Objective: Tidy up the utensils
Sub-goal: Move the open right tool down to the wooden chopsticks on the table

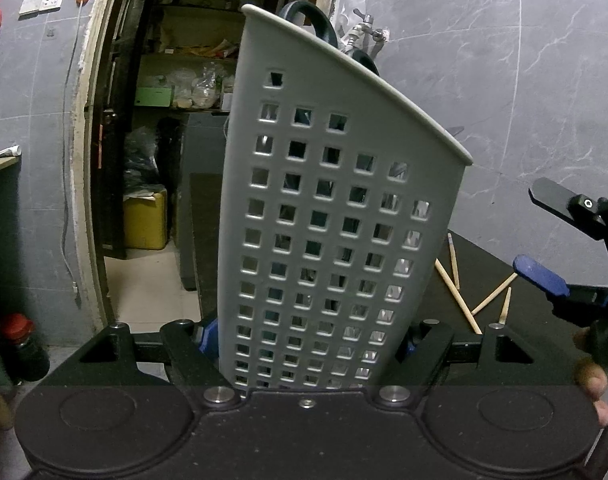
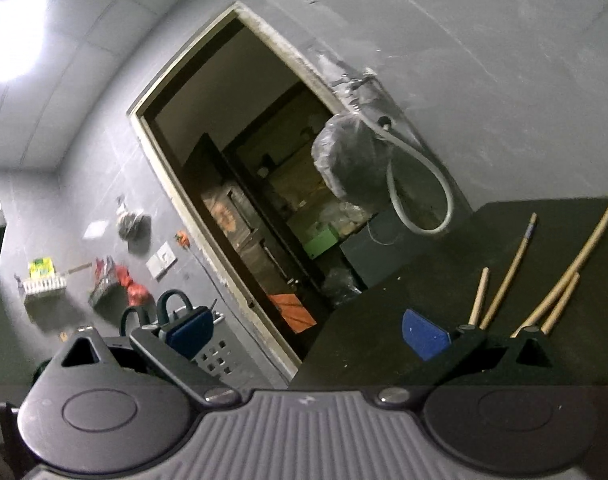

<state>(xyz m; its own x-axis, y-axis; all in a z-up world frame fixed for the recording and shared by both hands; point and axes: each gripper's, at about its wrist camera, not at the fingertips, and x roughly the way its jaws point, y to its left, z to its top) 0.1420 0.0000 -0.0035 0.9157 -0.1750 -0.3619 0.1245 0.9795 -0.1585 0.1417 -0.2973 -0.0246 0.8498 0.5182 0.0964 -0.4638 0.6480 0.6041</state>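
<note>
- Left wrist view: the left gripper has its fingers closed on the lower body of the caddy, one pad on each side wall.
- The caddy is a grey perforated plastic holder with a slanted rim. It stands nearly upright, leaning slightly, and is held above the near edge of the worktop.
- Dark looped handles show above the rim, so some utensils are already inside.
- Handling, as judged: the thin perforated walls likely flex under hard pressure. Moderate grip low on the body keeps the load steady. The smooth plastic may slip if tilted further.
- Four chopsticks lie loose on the worktop just right of the caddy.
- The right gripper appears at the right edge, fingers spread, nothing between them.
- Right wrist view: the right gripper shows both blue pads wide apart and empty.
- The chopsticks lie fanned on the worktop ahead and right of the right pad, ends close together.
- Handling, as judged: the chopsticks are light, stiff, thin wood and roll easily. Take one near mid-length, fingers across the shaft, to avoid pivoting. The crossed ends make a clean single pick harder there.
- The caddy shows at lower left, well apart from the chopsticks.
</note>
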